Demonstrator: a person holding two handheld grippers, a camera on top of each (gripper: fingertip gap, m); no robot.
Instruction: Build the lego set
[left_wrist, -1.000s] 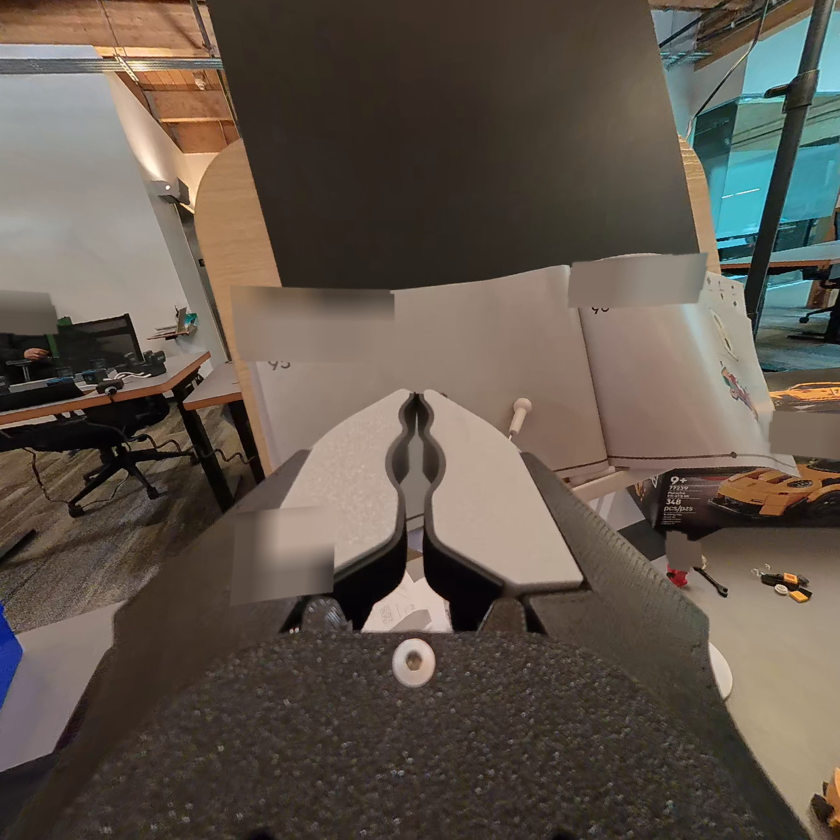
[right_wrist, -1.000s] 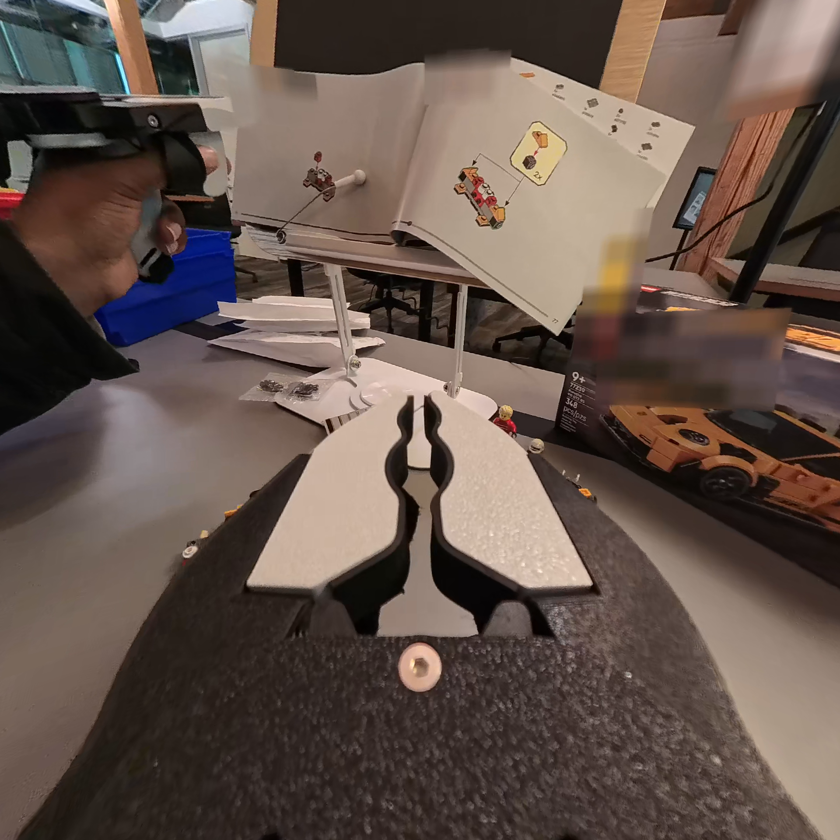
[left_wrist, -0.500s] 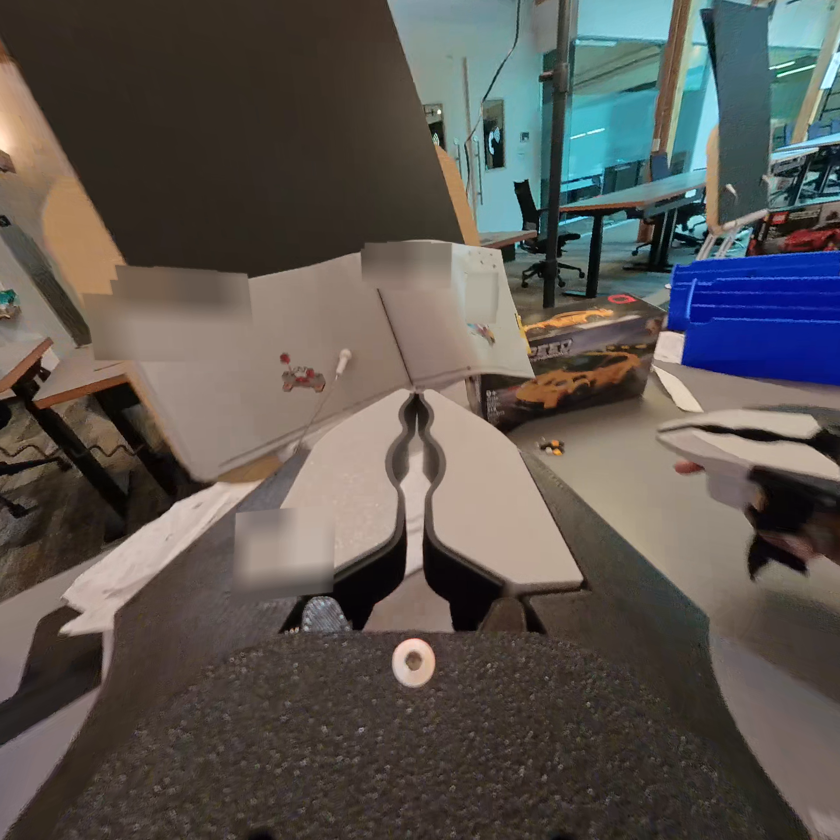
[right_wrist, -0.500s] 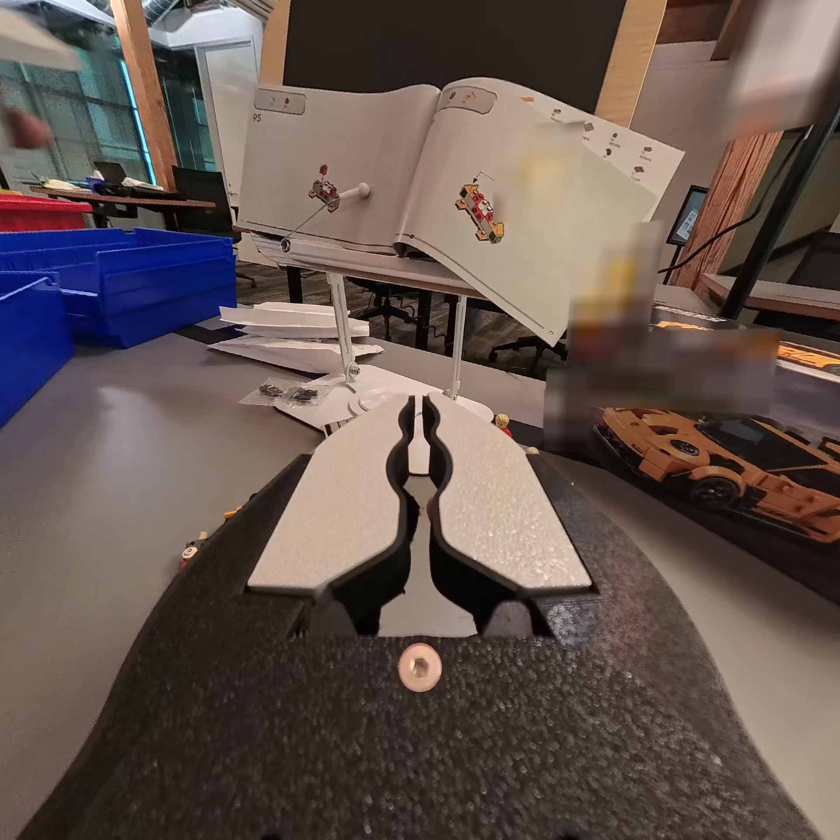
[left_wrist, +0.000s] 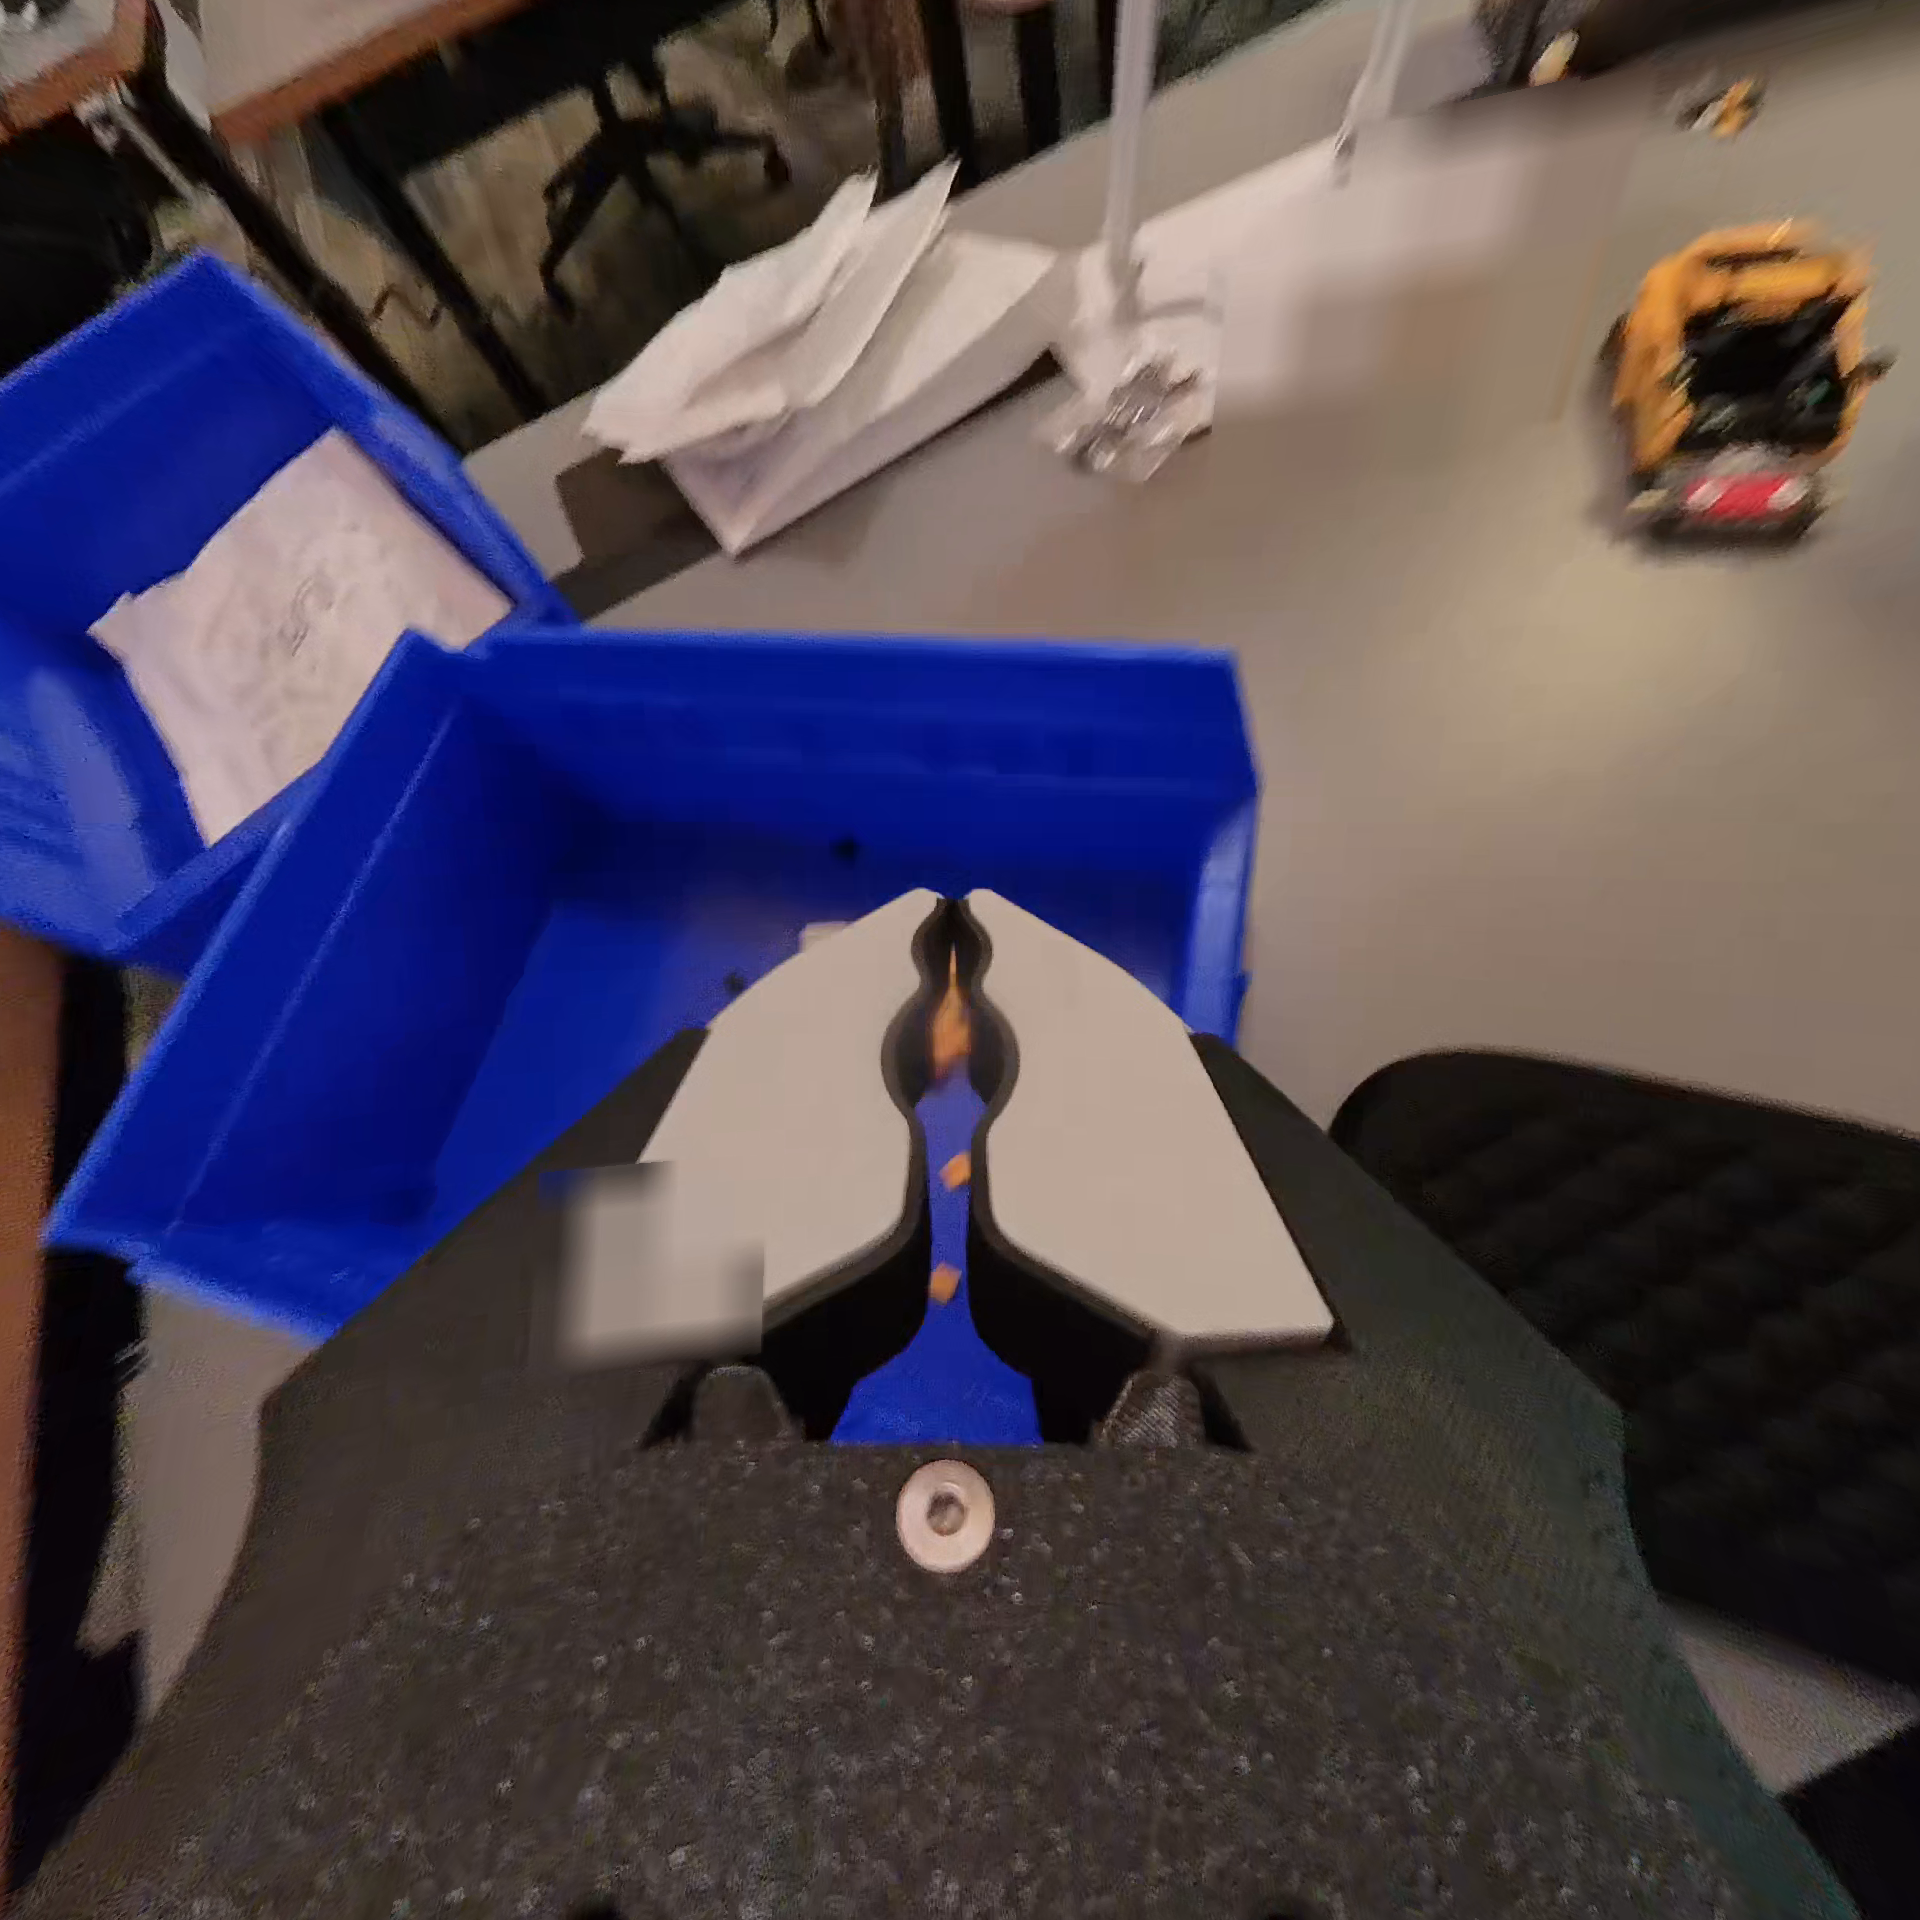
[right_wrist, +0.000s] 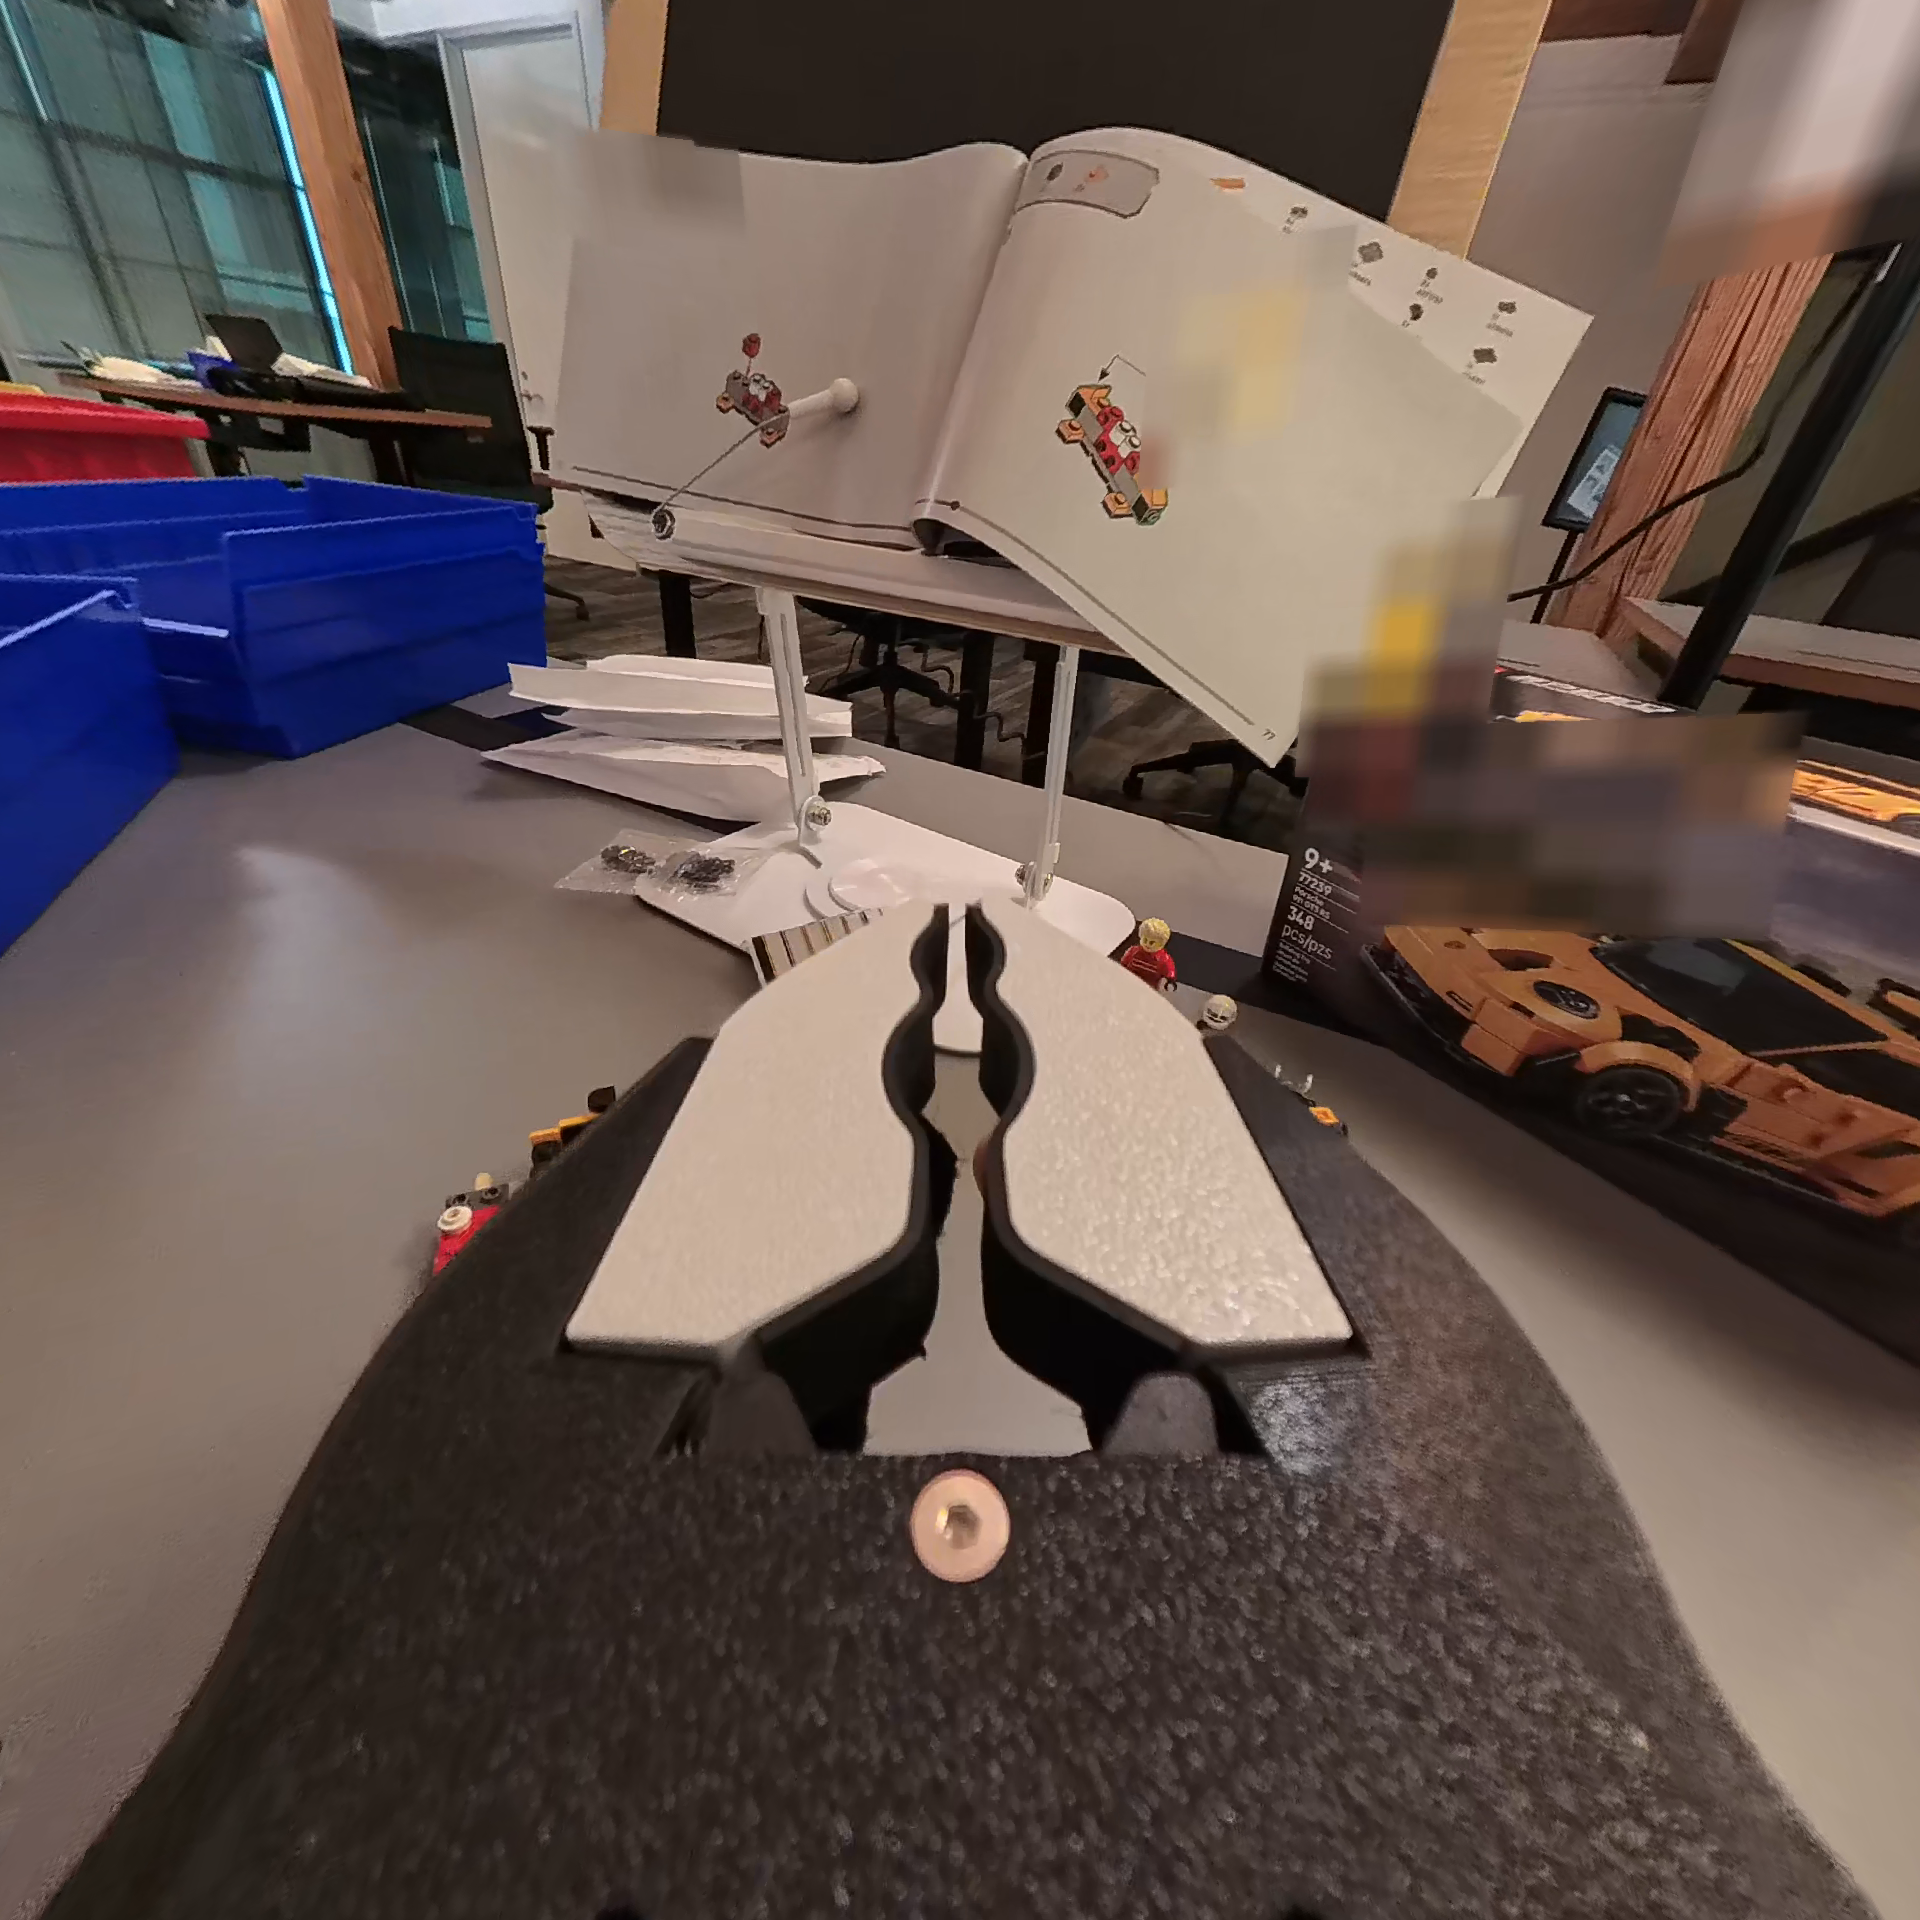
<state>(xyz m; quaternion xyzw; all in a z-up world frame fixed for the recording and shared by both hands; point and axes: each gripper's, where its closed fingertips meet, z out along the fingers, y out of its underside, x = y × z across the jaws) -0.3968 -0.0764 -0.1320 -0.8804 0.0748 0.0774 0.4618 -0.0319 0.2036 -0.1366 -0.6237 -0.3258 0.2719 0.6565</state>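
Observation:
My left gripper is shut and points down into a blue bin. Small orange Lego pieces on the bin floor show through the slit between the fingers; the view is blurred. The partly built orange Lego car stands on the grey table at the far right. My right gripper is shut and low over the table, facing the open instruction booklet on its white stand. Small loose pieces lie to its left and a red minifigure to its right.
A second blue bin with white bags sits at the left. Blue bins and a red one line the table's left side. White bags lie behind the stand. The Lego box is at the right. A black padded object is right of the bin. Tip to tip, the grippers are about 45 cm apart. My right gripper is the nearer one to the red minifigure: about 20 cm, against 55 cm.
My left gripper has swung away from the booklet, turned left and tipped down over the blue bin. The right gripper has stayed almost still, shut.

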